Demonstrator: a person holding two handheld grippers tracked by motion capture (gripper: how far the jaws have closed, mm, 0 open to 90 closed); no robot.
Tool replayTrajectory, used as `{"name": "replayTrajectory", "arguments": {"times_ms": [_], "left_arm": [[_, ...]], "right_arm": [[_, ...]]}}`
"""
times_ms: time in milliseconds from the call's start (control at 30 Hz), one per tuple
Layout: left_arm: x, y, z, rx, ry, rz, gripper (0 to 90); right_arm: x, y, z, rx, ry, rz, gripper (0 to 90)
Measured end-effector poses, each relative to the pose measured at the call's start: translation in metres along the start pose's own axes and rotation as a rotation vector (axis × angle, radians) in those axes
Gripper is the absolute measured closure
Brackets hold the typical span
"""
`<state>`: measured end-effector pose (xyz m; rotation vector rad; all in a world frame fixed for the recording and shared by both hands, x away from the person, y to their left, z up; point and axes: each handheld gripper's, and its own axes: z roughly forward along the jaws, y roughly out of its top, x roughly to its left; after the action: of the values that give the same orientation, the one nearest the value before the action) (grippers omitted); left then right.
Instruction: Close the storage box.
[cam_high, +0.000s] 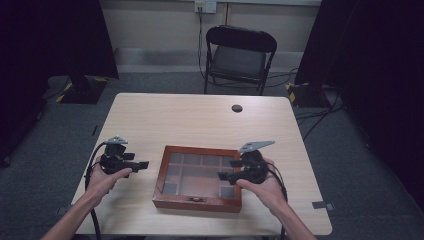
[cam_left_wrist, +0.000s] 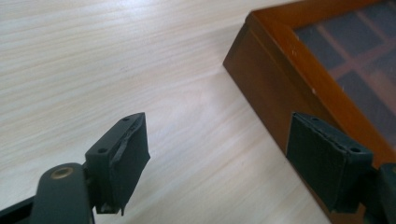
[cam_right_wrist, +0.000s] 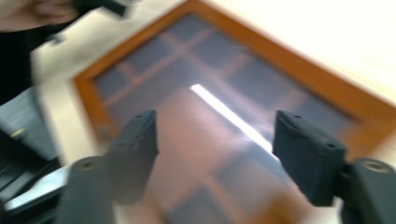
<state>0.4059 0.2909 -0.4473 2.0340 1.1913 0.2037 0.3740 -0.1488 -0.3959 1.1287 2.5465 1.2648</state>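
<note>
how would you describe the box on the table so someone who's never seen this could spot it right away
Start at the light wooden table in front of the black folding chair. Near its front edge, between the person's two hands, lies a flat reddish-brown wooden box. Its lid is a dark glass pane crossed by a wooden grid, with a small metal clasp on the front; nothing else on the tabletop is boxed or framed.

A pale wood desk (cam_high: 200, 120) stands on grey carpet (cam_high: 45, 150). Behind it a black folding chair (cam_high: 239, 57) faces a light wall (cam_high: 150, 25), with dark curtains (cam_high: 380, 75) at both sides.
</note>
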Motion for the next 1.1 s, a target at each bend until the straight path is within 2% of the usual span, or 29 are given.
{"name": "replayTrajectory", "arguments": {"times_ms": [33,100,167,267,367,400,433,467,500,600,633,667,700,767,800,833,867,900,967,1033,1100], "left_arm": [[0.003,-0.003,-0.002,-0.001,0.004,-0.007,20.7],[0.007,-0.006,-0.002,0.008,0.012,-0.024,20.7],[0.012,-0.009,-0.002,0.020,0.025,-0.035,20.7],[0.015,-0.011,0.001,0.055,0.060,-0.046,20.7],[0.015,-0.013,0.003,0.072,0.056,-0.050,20.7],[0.015,-0.013,0.003,0.072,0.056,-0.050,20.7],[0.015,-0.014,0.004,0.076,0.054,-0.052,20.7],[0.015,-0.014,0.004,0.076,0.054,-0.052,20.7],[0.016,-0.015,0.005,0.085,0.052,-0.047,20.7],[0.018,-0.016,0.005,0.093,0.056,-0.045,20.5],[0.018,-0.017,0.006,0.100,0.066,-0.038,20.1],[0.018,-0.017,0.006,0.100,0.066,-0.038,19.8],[0.020,-0.018,0.007,0.108,0.082,-0.047,19.7],[0.024,-0.020,0.009,0.119,0.104,-0.053,19.3],[0.026,-0.022,0.011,0.122,0.121,-0.070,19.3],[0.027,-0.024,0.013,0.129,0.146,-0.071,19.4],[0.027,-0.024,0.013,0.129,0.146,-0.071,18.3],[0.027,-0.024,0.014,0.142,0.184,-0.028,19.4],[0.026,-0.025,0.016,0.134,0.212,-0.018,19.6],[0.023,-0.029,0.020,0.115,0.270,0.036,18.1],[0.024,-0.033,0.024,0.067,0.266,0.027,10.3]], "right_arm": [[-0.014,-0.005,-0.008,-0.022,-0.072,0.040,19.7],[-0.024,-0.011,-0.013,-0.034,-0.118,0.070,15.0],[-0.034,-0.018,-0.018,-0.033,-0.146,0.100,15.2],[-0.050,-0.031,-0.027,-0.021,-0.214,0.147,14.5],[-0.068,-0.047,-0.035,-0.017,-0.279,0.211,14.6],[-0.068,-0.047,-0.035,-0.017,-0.279,0.211,14.6],[-0.081,-0.059,-0.039,-0.007,-0.345,0.251,14.6],[-0.081,-0.059,-0.039,-0.007,-0.345,0.251,14.6],[-0.092,-0.068,-0.040,0.001,-0.381,0.291,14.6],[-0.105,-0.080,-0.041,0.024,-0.403,0.336,14.7],[-0.108,-0.083,-0.040,0.037,-0.425,0.352,14.7],[-0.108,-0.083,-0.040,0.037,-0.425,0.352,14.7],[-0.116,-0.090,-0.037,0.060,-0.466,0.375,14.9],[-0.119,-0.094,-0.034,0.077,-0.498,0.380,15.2],[-0.119,-0.094,-0.031,0.091,-0.505,0.387,15.2],[-0.118,-0.095,-0.028,0.108,-0.511,0.396,15.2],[-0.118,-0.095,-0.028,0.108,-0.511,0.396,15.2],[-0.115,-0.098,-0.020,0.136,-0.557,0.363,14.3],[-0.112,-0.098,-0.017,0.128,-0.568,0.355,13.4],[-0.112,-0.100,-0.012,0.103,-0.623,0.319,9.2],[-0.112,-0.103,-0.007,0.084,-0.634,0.326,0.0]]}}
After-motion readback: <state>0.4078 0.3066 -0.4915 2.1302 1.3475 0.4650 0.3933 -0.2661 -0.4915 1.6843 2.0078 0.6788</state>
